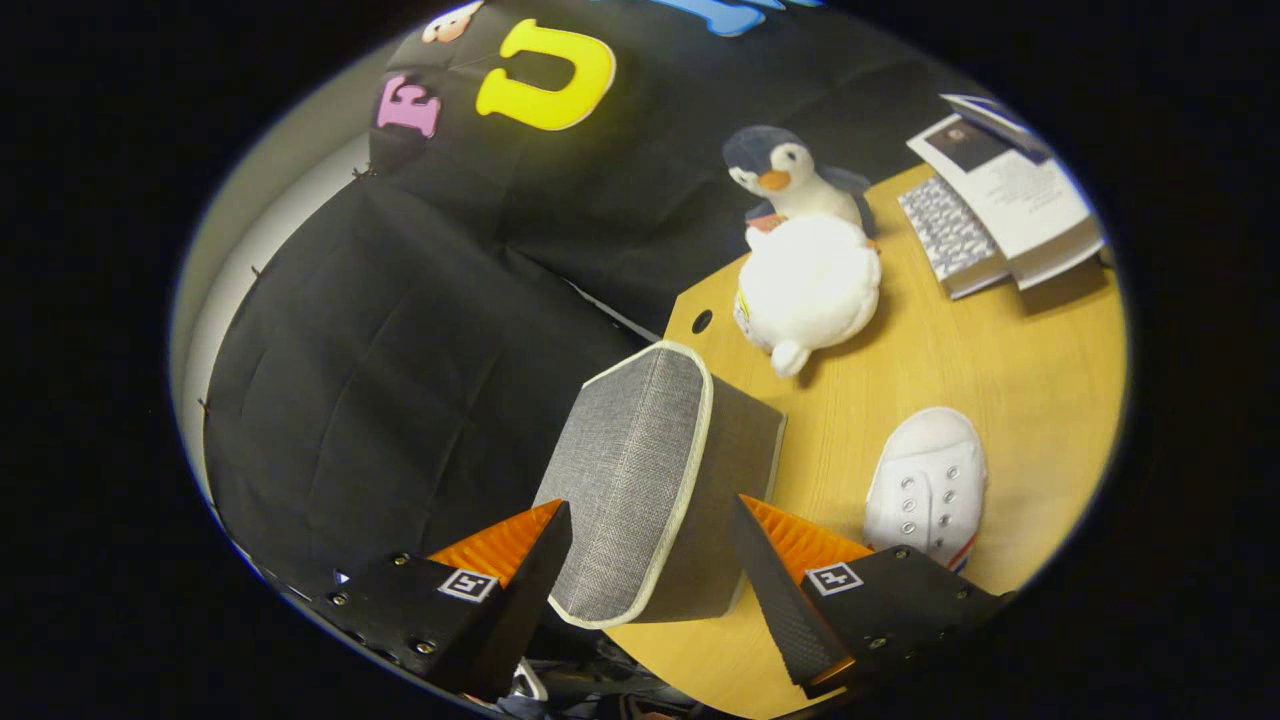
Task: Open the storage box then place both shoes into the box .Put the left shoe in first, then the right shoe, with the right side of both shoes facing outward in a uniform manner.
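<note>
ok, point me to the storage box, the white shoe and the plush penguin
storage box (625, 470), gripper view, grey fabric face between the open fingers
white shoe (930, 480), gripper view, laced upper
plush penguin (810, 285), gripper view, white belly

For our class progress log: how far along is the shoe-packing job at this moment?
Early on. Nothing looks packed: a white shoe sits on the table, beside the grey box. In hand: the open gripper straddles the box, fingers not pressing. I cannot tell if the box is open. Left: both shoes go inside.
</note>
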Demonstrator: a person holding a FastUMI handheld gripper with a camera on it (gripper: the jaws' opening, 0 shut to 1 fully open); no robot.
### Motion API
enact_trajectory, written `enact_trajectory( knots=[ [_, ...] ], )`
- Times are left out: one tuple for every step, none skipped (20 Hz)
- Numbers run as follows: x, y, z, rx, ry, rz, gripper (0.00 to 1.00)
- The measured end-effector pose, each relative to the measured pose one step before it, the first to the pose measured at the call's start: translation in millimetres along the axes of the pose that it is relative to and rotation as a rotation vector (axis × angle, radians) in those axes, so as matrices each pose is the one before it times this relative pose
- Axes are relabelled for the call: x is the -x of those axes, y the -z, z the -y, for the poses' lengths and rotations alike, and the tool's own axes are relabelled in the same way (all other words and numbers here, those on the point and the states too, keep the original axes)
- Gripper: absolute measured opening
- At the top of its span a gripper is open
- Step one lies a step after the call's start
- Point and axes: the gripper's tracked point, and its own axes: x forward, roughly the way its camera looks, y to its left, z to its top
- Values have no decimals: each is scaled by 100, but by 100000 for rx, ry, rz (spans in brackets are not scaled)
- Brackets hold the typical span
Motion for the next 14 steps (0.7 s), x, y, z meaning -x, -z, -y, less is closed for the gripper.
enact_trajectory(
  knots=[
    [-888,17,86,-5621,-3249,-1153,96],
    [-687,212,-33,-3873,-2744,-740,96],
    [-561,169,162,-2092,-1438,-1123,96],
    [-474,328,349,-878,-604,-928,96],
    [-446,299,337,-580,-340,-1532,96],
    [-612,301,410,-891,514,-1500,96],
    [-450,296,61,-1794,-854,-1340,96],
    [-291,292,-292,-1750,-1526,-355,96],
    [-87,-41,-164,-876,-828,-307,94],
    [-216,164,139,280,-1,-215,94],
    [-6,-51,-344,-616,-1254,-423,85],
    [103,354,-542,-1676,-2559,-1907,83],
    [168,115,-595,-2128,-3053,-963,83],
    [143,-67,160,-577,771,1081,66]
  ],
)
